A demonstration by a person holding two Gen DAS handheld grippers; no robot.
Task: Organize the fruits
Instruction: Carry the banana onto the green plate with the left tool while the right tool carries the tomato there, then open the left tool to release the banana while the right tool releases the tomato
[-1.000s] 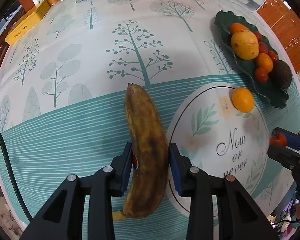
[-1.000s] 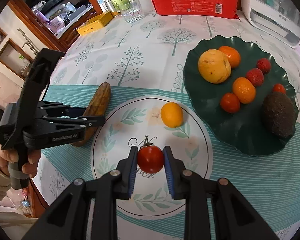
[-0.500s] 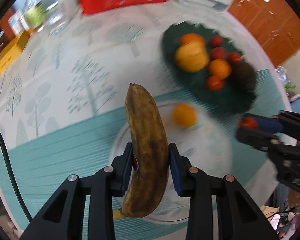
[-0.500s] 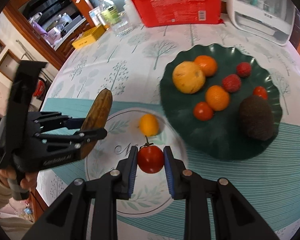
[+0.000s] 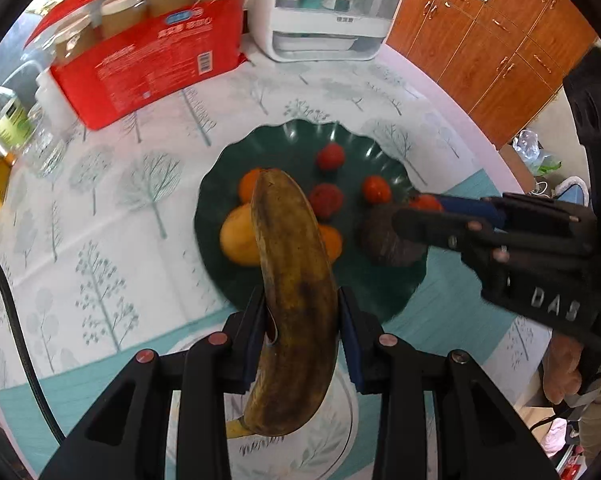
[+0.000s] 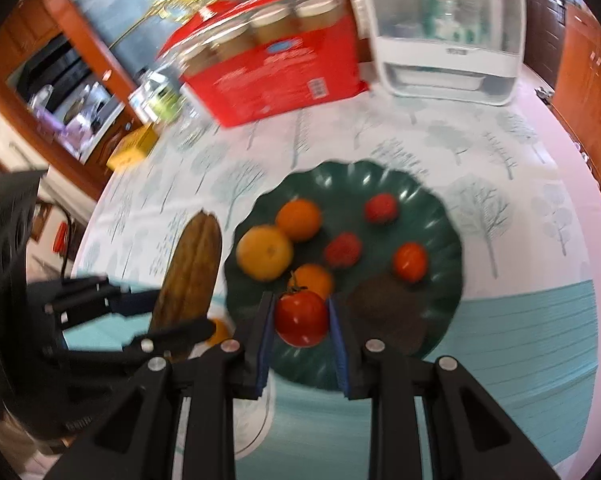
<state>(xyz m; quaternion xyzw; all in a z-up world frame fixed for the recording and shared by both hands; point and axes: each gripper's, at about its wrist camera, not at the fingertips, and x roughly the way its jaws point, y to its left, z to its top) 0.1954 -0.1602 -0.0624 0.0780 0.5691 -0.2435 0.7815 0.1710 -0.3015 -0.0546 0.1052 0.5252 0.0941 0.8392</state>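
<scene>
Banana, brown and overripe, sits clamped at mid-length in the left hand-held gripper, its long axis running straight forward along the fingers, tip aimed over the near rim of the green plate. The right hand-held gripper is closed on a tomato and appears nearer the plate's open front area, beside the avocado, though blur makes height hard to judge. Both fruits hang above the worktop, with the plate directly ahead of each.

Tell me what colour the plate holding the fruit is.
Dark green, with a scalloped rim. The plate shows best in the right wrist view.
</scene>
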